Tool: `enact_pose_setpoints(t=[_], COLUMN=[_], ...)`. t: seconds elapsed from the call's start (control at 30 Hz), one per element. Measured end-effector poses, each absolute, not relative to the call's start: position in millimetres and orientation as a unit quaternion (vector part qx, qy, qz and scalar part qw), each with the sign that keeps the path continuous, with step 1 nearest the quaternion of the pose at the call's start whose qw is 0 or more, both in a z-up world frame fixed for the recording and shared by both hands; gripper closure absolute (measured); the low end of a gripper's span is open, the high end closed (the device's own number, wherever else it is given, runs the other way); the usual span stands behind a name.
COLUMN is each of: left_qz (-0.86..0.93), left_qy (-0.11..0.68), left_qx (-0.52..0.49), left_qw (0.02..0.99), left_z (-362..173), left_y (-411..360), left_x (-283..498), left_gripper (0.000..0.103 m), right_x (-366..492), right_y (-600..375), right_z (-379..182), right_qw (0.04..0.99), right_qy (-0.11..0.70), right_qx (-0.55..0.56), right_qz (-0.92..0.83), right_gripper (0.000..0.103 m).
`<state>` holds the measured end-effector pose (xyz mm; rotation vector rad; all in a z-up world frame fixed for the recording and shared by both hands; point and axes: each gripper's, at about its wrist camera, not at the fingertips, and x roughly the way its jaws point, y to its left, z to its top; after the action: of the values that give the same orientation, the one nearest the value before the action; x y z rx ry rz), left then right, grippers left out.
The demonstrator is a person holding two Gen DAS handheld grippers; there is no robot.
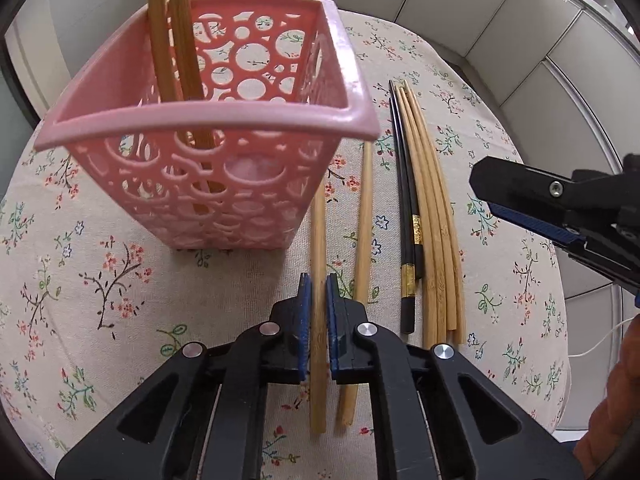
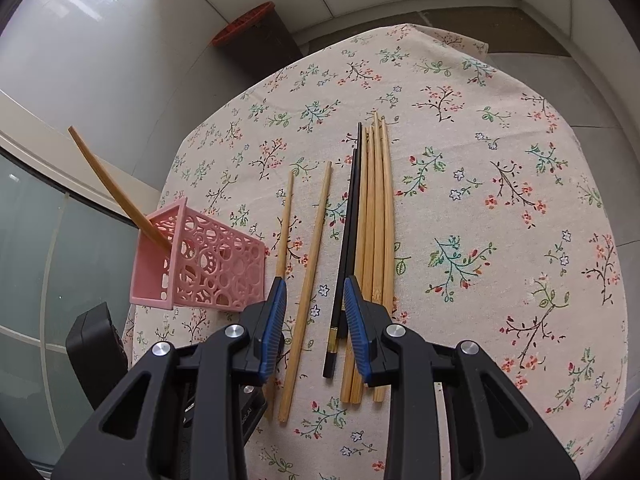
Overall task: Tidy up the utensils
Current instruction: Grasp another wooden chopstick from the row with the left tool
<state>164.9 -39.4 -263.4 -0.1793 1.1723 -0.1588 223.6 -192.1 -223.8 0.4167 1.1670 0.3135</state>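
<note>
Underneath, a floral tablecloth point(image 2: 480, 200) meets pale wall panels point(image 1: 460, 4).

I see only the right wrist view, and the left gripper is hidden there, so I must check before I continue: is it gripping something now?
Observer: Yes. The left gripper is shut on the leftmost bamboo chopstick, near its thick end.
Operator: Thank you. In my view, only one chopstick seems to stand in the basket. Is this correct?
Observer: No. The left wrist view shows two bamboo chopsticks standing side by side in the pink basket.
</note>
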Motion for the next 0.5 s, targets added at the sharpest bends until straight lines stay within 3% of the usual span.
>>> enact_pose_setpoints(t=[0.13,0.5], left_qz=[-0.058,-0.065], left_qy=[0.566,0.58], left_qx=[-0.095,-0.108], left_qw=[0.817,0.805], left_z=[-260,-267], left_y=[-33,-28], left_x=[146,138], left_gripper=[0.096,0.094], right_x=[232,256], right_y=[-177,-138], right_z=[-231,-268], right_qw=[0.795,0.779], right_qy=[0.557,0.598], right_qx=[0.175,0.117], right_qz=[0.165,0.15], right_gripper=[0.081,0.081])
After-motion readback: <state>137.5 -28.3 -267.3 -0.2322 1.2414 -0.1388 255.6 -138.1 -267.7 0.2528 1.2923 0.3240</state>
